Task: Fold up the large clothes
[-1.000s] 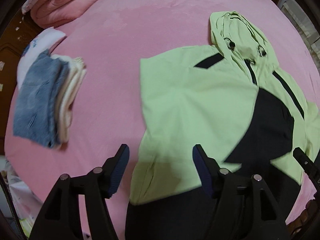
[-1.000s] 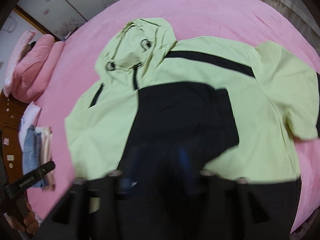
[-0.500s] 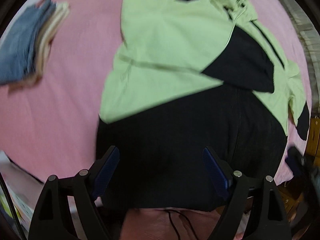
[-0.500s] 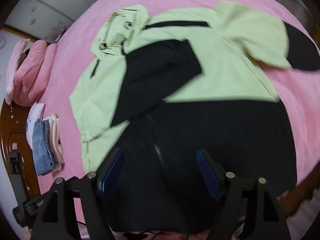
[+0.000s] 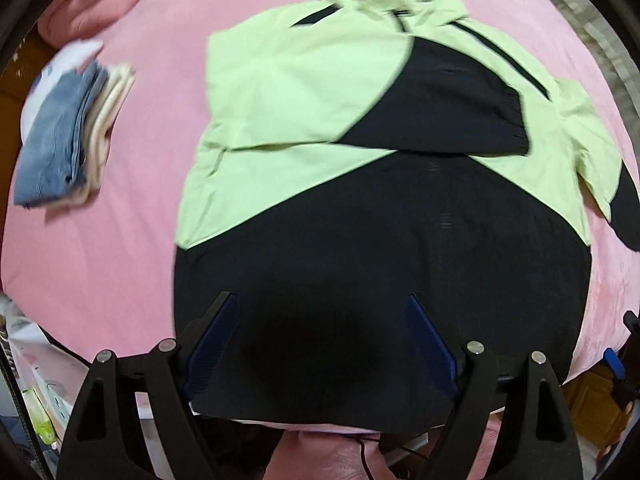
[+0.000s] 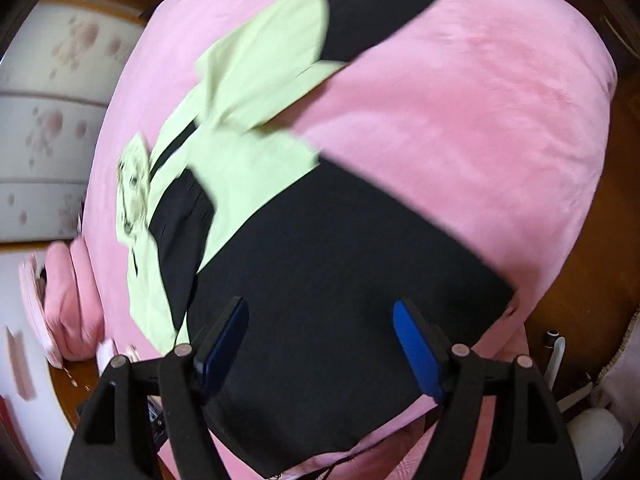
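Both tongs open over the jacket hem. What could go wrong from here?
1. One sleeve already lies folded across the jacket; lifting the black hem may slide it off.
2. The other sleeve is still spread out, so folding now could trap it crooked.
3. The hem lies at the bed edge and could slip off.

Left gripper: jaws wide apart, nothing clamped, pointing down over the black lower part of the jacket.
Right gripper: jaws spread, empty, tilted steeply down above the jacket's black hem corner.
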`<state>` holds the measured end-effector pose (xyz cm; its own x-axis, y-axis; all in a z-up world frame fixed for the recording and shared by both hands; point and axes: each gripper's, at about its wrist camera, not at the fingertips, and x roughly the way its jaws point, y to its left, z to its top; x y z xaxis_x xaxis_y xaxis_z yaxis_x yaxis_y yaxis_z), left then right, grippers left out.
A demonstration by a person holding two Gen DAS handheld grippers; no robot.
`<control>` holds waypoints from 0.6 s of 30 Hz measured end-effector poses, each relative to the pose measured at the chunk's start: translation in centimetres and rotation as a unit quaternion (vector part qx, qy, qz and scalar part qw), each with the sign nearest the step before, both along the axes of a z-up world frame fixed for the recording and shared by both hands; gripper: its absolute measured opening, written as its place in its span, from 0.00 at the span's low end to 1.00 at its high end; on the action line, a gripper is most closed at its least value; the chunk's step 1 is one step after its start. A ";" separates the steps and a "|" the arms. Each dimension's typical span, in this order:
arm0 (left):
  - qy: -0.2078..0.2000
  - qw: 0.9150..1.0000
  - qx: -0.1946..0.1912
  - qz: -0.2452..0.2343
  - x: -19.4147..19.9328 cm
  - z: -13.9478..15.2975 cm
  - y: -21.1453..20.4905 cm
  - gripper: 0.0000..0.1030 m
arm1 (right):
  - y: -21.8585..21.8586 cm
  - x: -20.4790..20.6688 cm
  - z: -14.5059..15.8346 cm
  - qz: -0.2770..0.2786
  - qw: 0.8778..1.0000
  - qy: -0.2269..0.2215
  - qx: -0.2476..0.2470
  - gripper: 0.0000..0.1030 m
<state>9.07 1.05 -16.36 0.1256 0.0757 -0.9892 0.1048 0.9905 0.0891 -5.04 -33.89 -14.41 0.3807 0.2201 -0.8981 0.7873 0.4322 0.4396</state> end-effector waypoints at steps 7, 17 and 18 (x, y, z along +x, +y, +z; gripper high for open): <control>0.000 1.000 0.008 -0.001 -3.2 1.4 -12.4 0.82 | -9.3 -1.1 -1.7 0.043 0.998 -0.019 0.030 0.73; 0.009 0.991 0.027 -0.133 -3.5 2.5 -32.3 0.82 | -22.5 1.0 -3.1 0.063 0.997 -0.036 0.021 0.73; 0.014 0.990 0.027 -0.138 -3.4 2.3 -33.3 0.82 | -24.1 1.6 -3.6 0.060 0.997 -0.037 0.020 0.73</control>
<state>5.69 -32.22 -14.06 0.1223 0.0955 -0.9879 0.3744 0.9174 0.1350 -3.48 -57.98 -17.97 0.4146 0.3036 -0.8579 0.6952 0.5027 0.5138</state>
